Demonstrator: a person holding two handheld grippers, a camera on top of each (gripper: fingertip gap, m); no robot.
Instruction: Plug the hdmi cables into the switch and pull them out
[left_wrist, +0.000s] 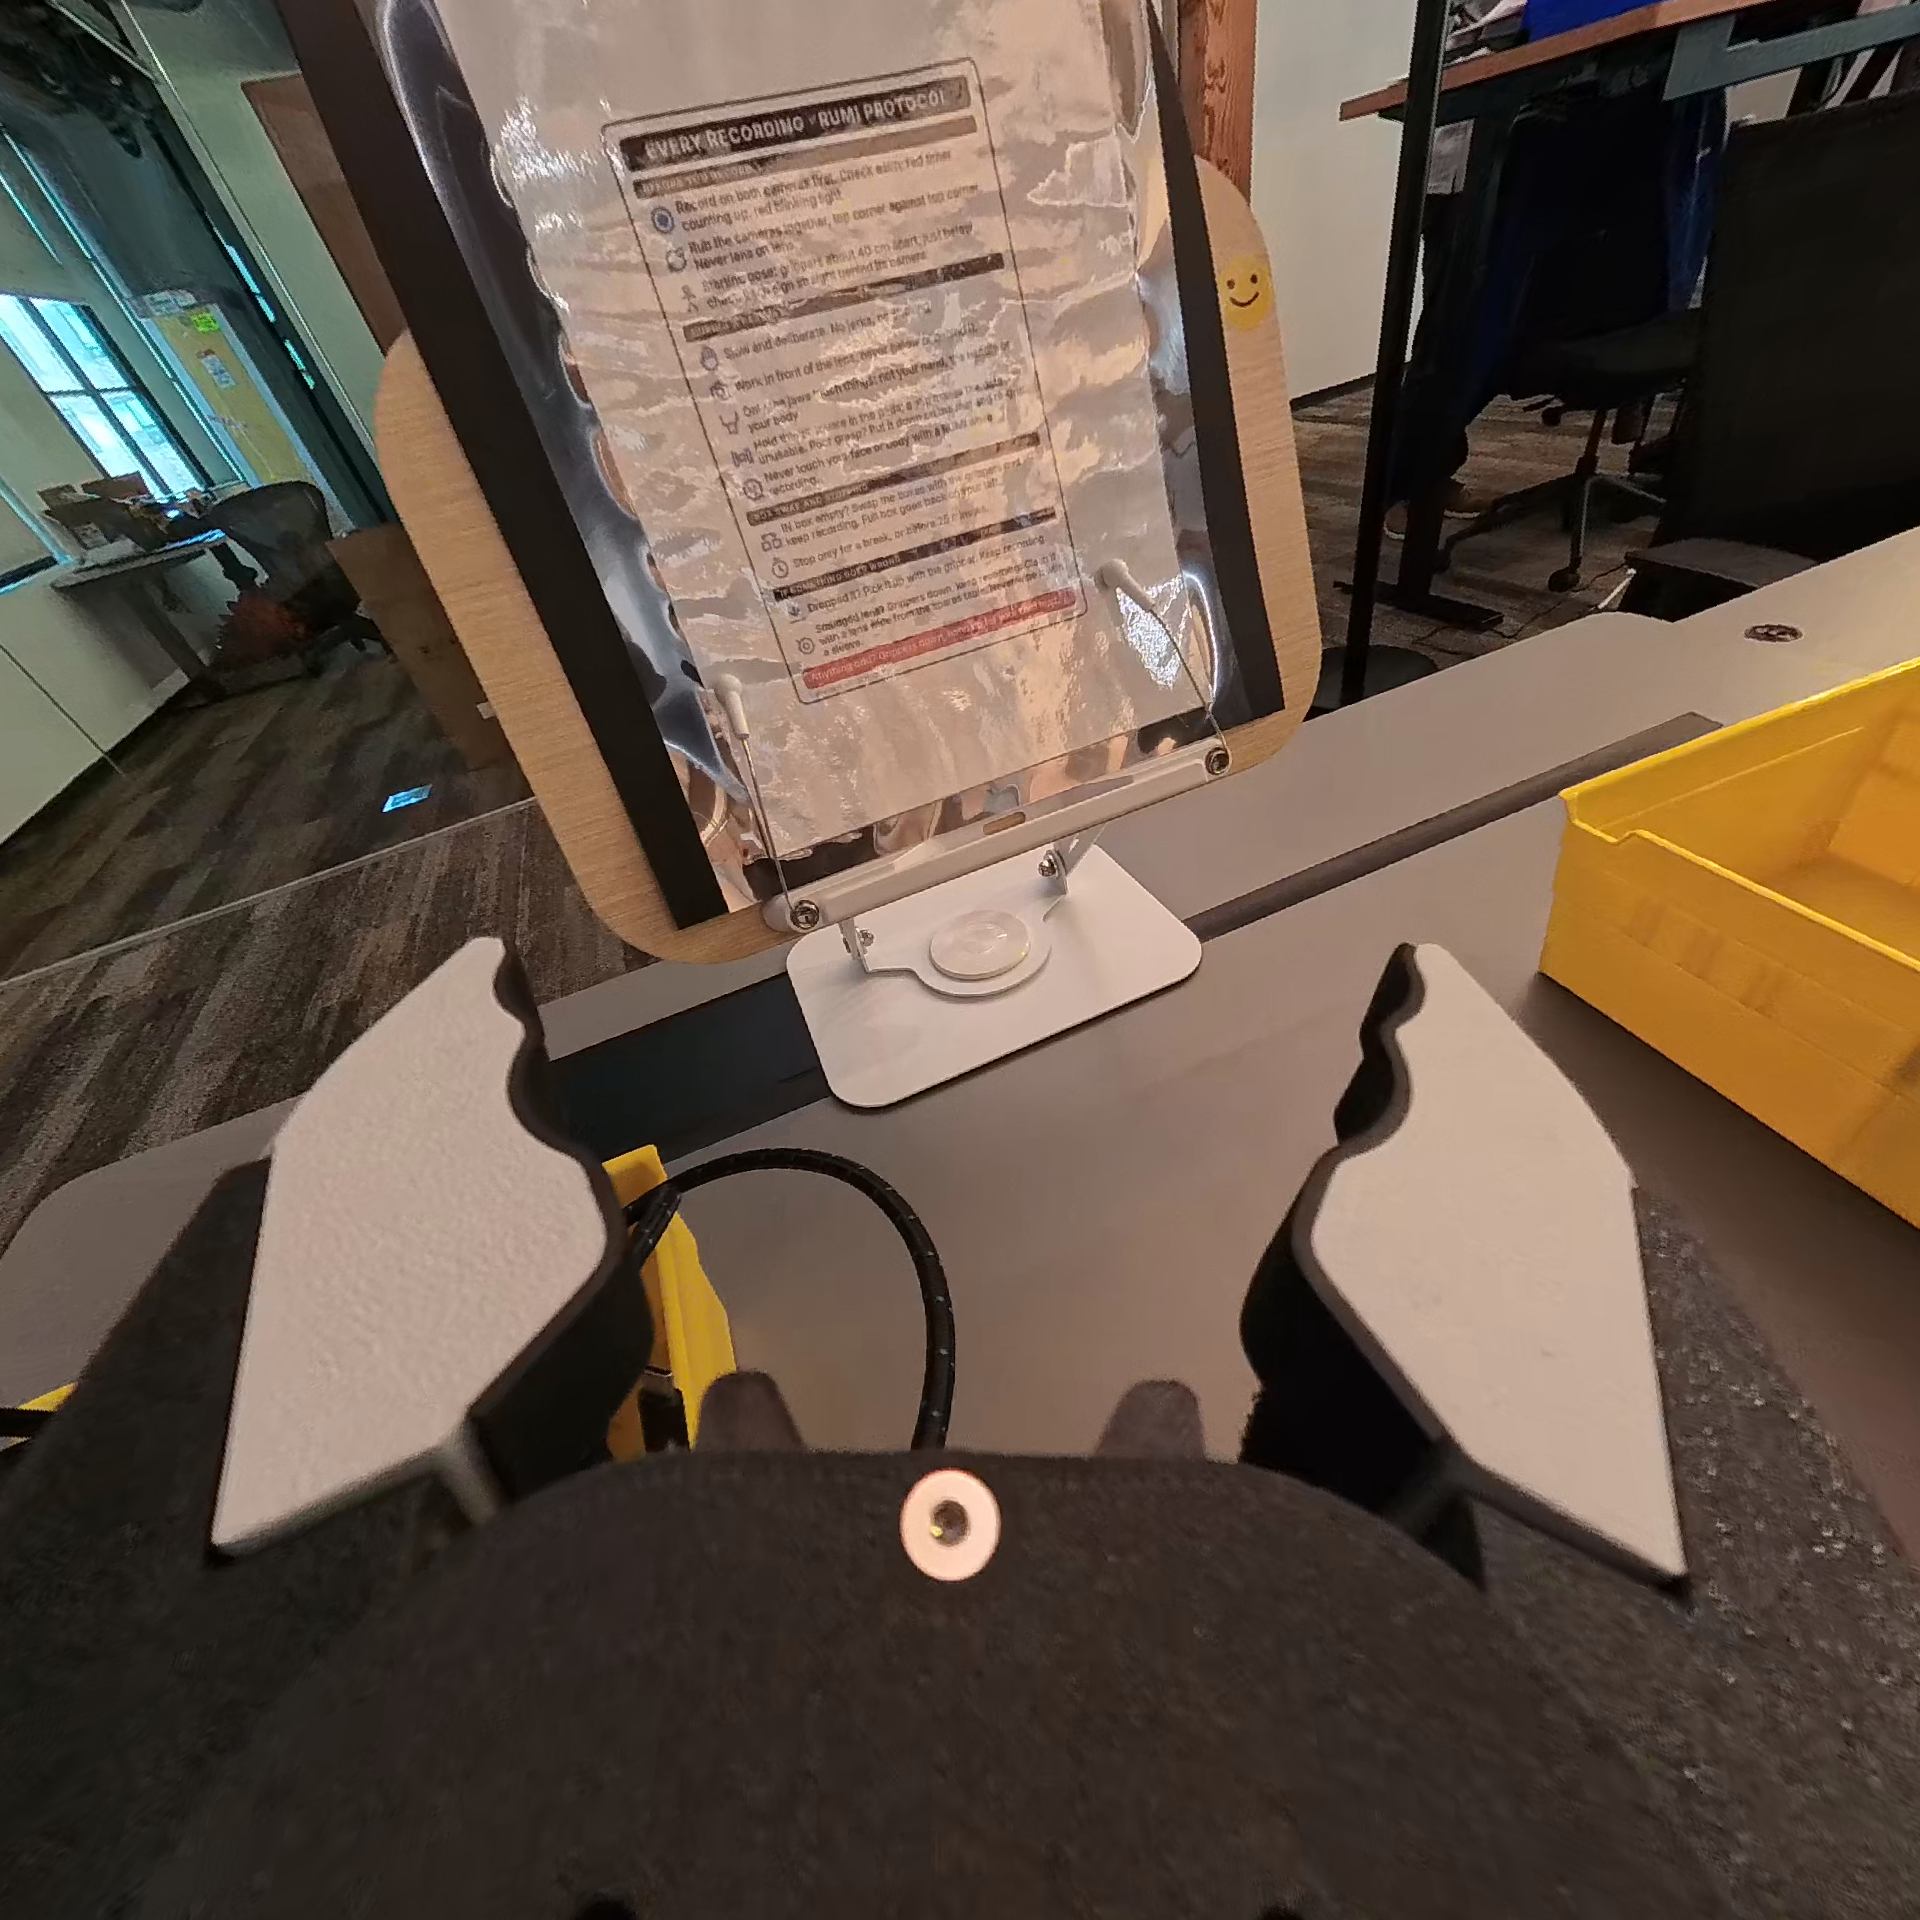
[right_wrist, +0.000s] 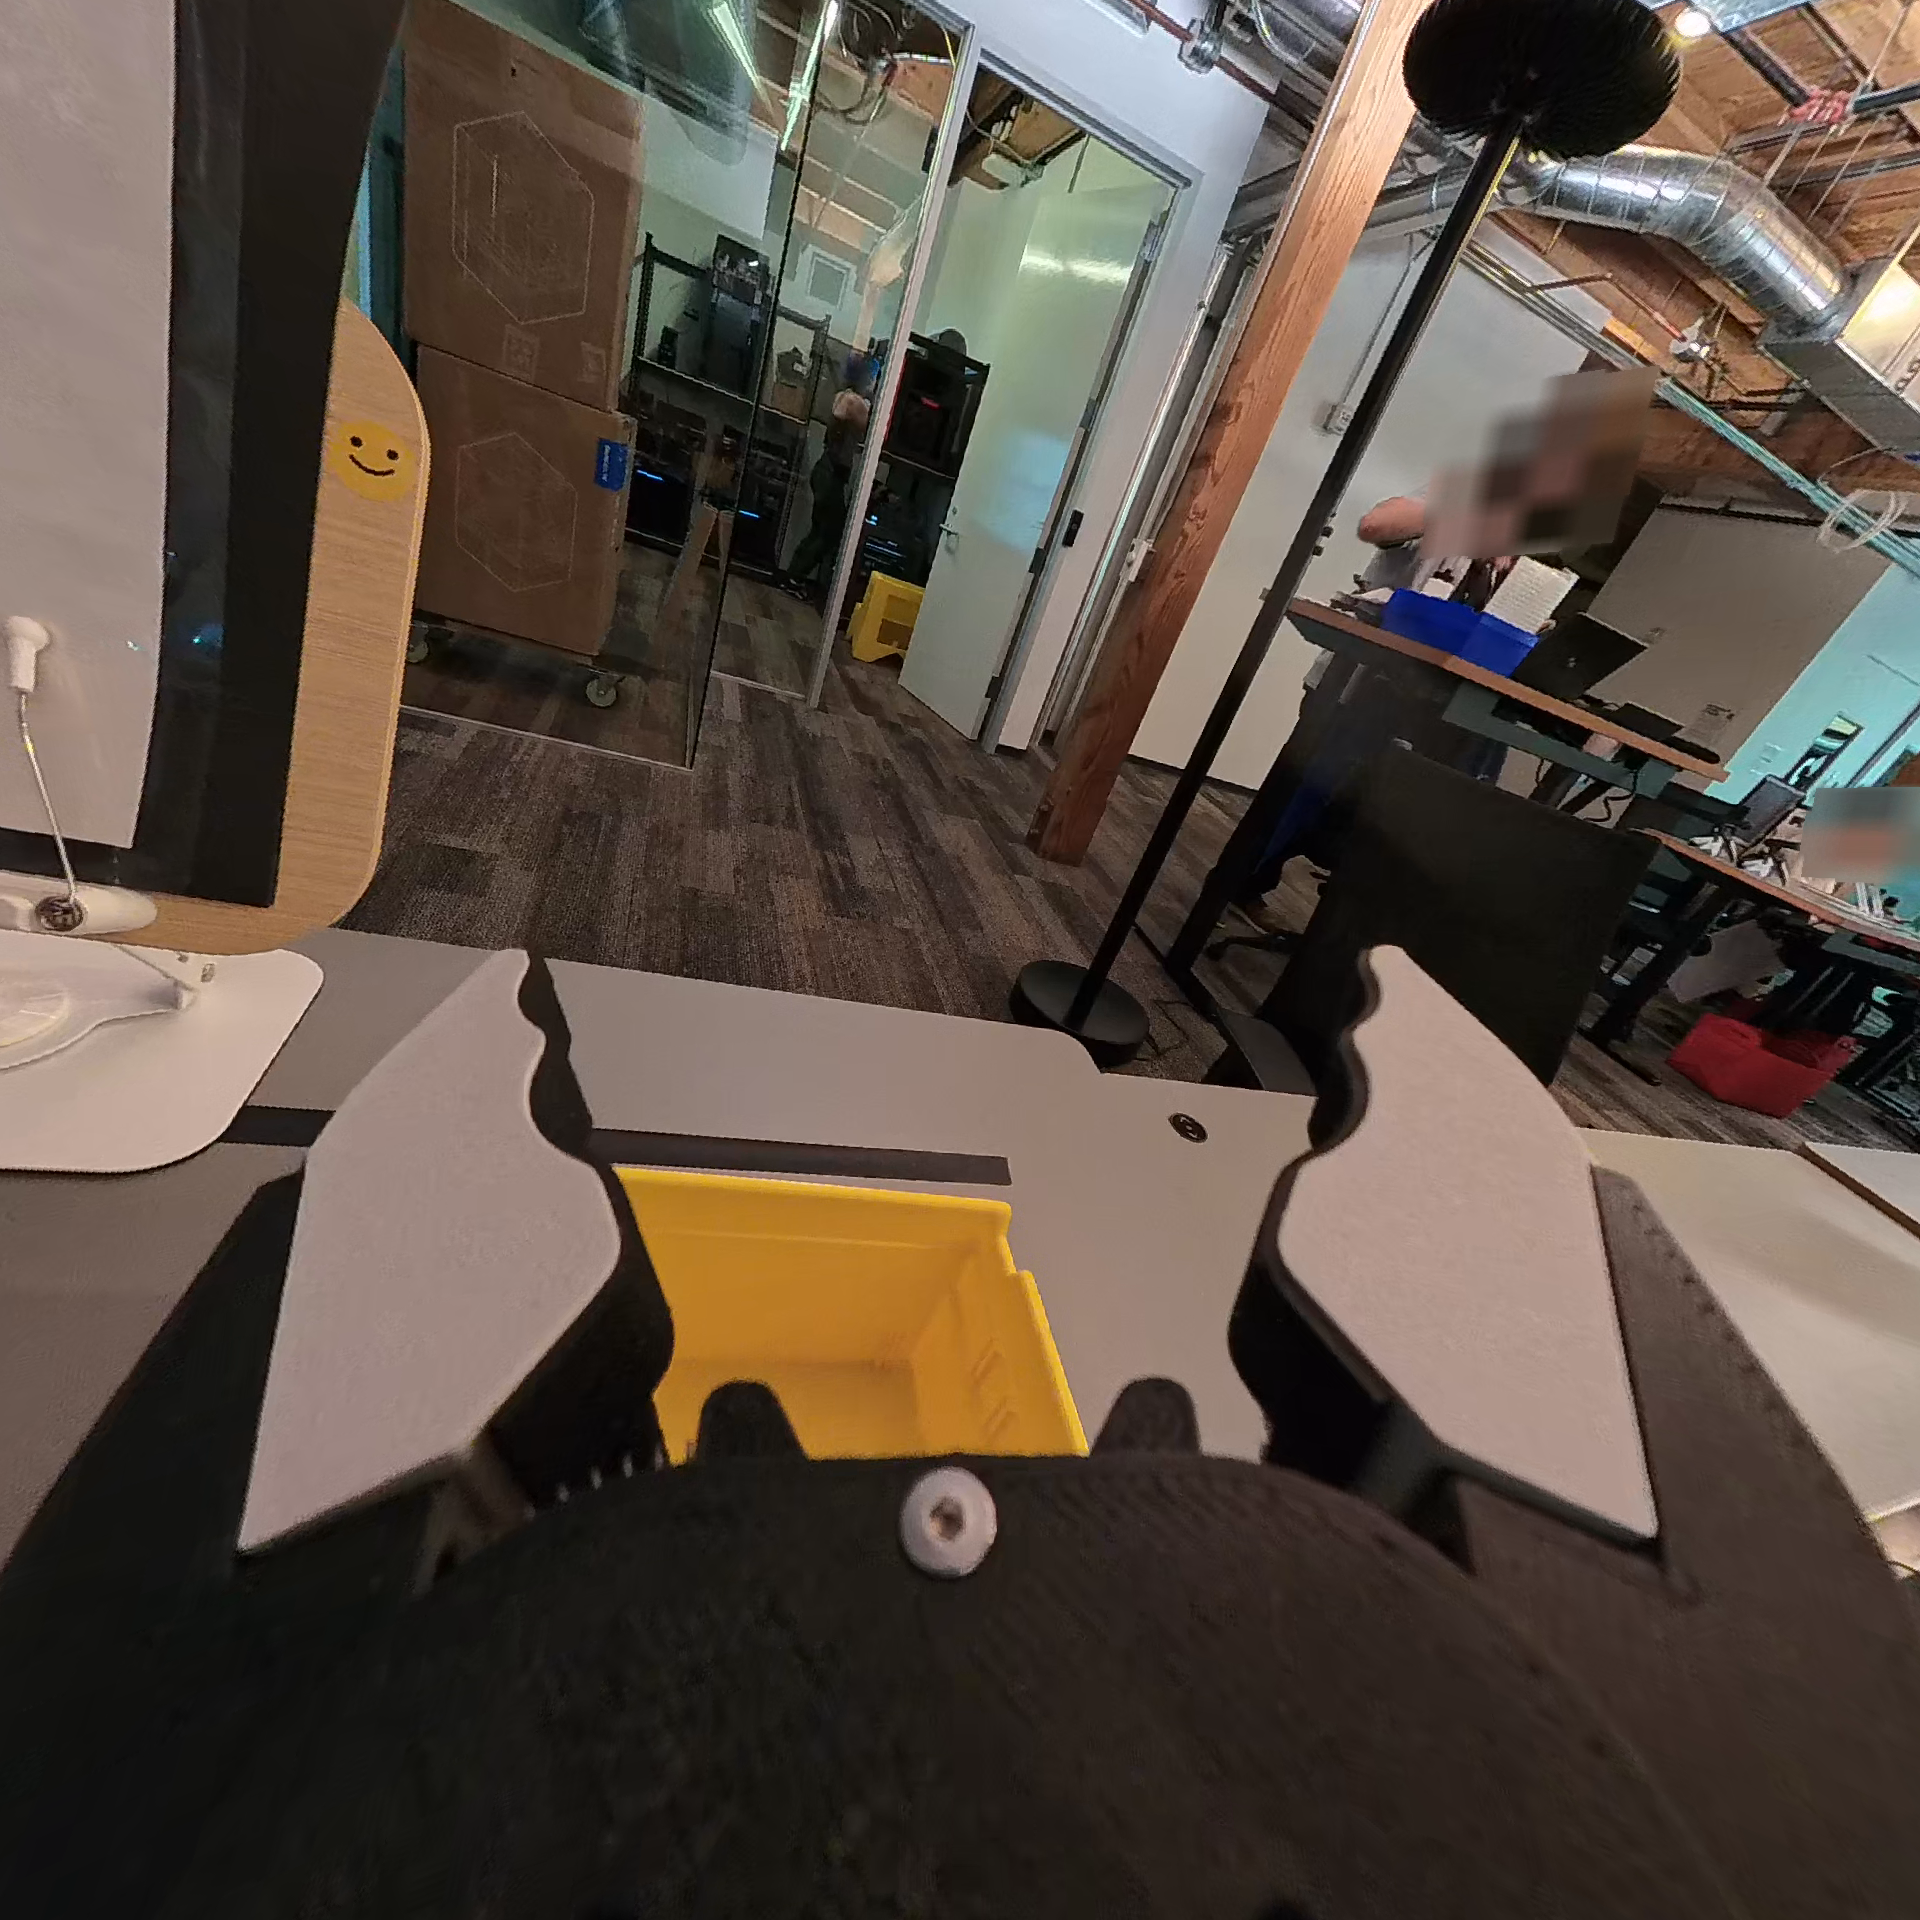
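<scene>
My left gripper is open and empty, held above the dark grey table. A black braided cable curves on the table between its fingers and runs down to a yellow bin that is mostly hidden behind the left finger. My right gripper is open and empty, held above an empty yellow bin that shows between its fingers. No switch shows in either view.
A wooden board with a plastic-covered instruction sheet stands on a white stand at the table's far edge; its base also shows in the right wrist view. A second yellow bin sits right. A black floor-lamp pole and people at desks stand beyond.
</scene>
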